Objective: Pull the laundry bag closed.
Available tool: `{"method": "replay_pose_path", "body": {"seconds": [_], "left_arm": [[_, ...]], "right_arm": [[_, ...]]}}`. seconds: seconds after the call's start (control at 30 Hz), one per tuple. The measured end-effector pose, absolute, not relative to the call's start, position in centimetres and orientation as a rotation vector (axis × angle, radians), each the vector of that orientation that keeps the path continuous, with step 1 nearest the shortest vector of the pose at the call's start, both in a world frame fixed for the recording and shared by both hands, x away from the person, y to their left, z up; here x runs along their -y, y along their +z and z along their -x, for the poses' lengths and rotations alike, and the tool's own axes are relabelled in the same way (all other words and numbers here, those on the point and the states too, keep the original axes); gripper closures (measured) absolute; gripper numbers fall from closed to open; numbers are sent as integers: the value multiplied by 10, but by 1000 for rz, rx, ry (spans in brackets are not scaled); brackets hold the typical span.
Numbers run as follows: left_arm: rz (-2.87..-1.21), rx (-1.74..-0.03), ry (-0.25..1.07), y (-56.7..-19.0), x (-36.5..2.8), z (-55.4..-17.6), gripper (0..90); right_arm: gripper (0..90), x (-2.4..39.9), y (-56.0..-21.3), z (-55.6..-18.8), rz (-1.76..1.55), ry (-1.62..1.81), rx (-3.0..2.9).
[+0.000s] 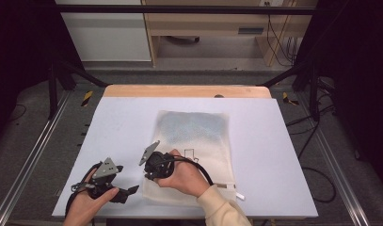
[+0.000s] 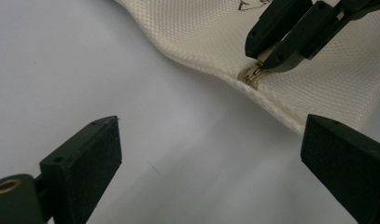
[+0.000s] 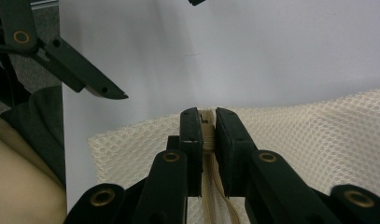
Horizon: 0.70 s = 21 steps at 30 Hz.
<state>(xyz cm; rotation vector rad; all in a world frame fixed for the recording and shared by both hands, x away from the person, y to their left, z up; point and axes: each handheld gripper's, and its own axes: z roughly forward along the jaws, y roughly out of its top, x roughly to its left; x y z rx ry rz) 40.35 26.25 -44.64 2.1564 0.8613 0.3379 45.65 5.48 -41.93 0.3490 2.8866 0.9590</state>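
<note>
A cream mesh bag (image 1: 194, 132) lies flat on the white table (image 1: 118, 122). My right gripper (image 1: 150, 176) is at the bag's near left corner, shut on the brass zipper pull (image 3: 207, 135) at the end of the zipper. In the right gripper view the pull sits pinched between the two pads of that gripper (image 3: 208, 128). The left gripper view shows the same grip (image 2: 267, 63) on the pull (image 2: 250, 74) at the bag's edge (image 2: 201, 28). My left gripper (image 1: 128, 193) rests just left of the bag, open over bare table (image 2: 211, 158), with nothing between its jaws.
A white tag (image 1: 239, 195) sticks out at the bag's near right corner. The table's wooden back edge (image 1: 187, 91) is beyond the bag. Black frame posts and cables stand on the floor at both sides. Bare tabletop lies left and right of the bag.
</note>
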Motion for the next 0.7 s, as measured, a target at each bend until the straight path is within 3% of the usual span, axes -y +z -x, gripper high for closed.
{"method": "replay_pose_path", "body": {"seconds": [0.7], "left_arm": [[-2104,-808,282,-446,-238,-402,58]], "right_arm": [[817,-53,-419,-457,-349,962,-2876]]}}
